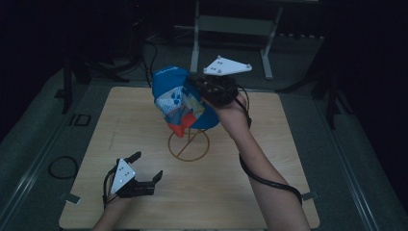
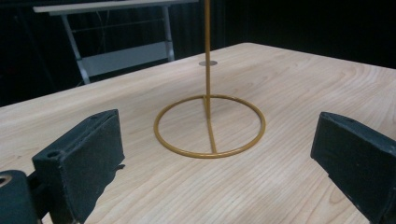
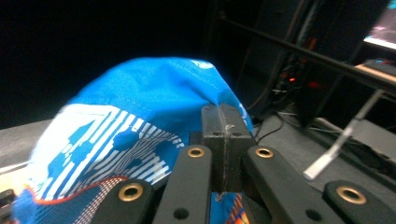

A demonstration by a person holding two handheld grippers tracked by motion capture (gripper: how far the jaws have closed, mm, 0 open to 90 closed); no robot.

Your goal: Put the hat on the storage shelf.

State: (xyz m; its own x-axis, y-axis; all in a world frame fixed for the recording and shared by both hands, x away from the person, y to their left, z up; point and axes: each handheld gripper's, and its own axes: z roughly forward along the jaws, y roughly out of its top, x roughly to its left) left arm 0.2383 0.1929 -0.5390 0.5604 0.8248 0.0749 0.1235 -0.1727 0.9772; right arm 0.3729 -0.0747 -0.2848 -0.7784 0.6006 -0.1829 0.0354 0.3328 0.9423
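Note:
A blue cap (image 1: 175,98) with white pattern and a red-orange brim hangs in the air above a gold wire stand (image 1: 188,144) at the table's middle. My right gripper (image 1: 199,86) is shut on the cap's fabric at its right side; in the right gripper view the jaws press together on the blue cloth (image 3: 140,107), the right gripper (image 3: 225,119) pinching its edge. The stand's ring base and upright rod (image 2: 208,122) rise in front of my left gripper (image 2: 212,158). My left gripper (image 1: 146,168) rests low at the table's front left, open, with nothing between its fingers.
The wooden table (image 1: 269,139) has bare surface on all sides of the stand. A white metal frame (image 1: 231,29) stands on the floor behind the table. A black cable trails from the right gripper along the forearm. Dark floor surrounds the table.

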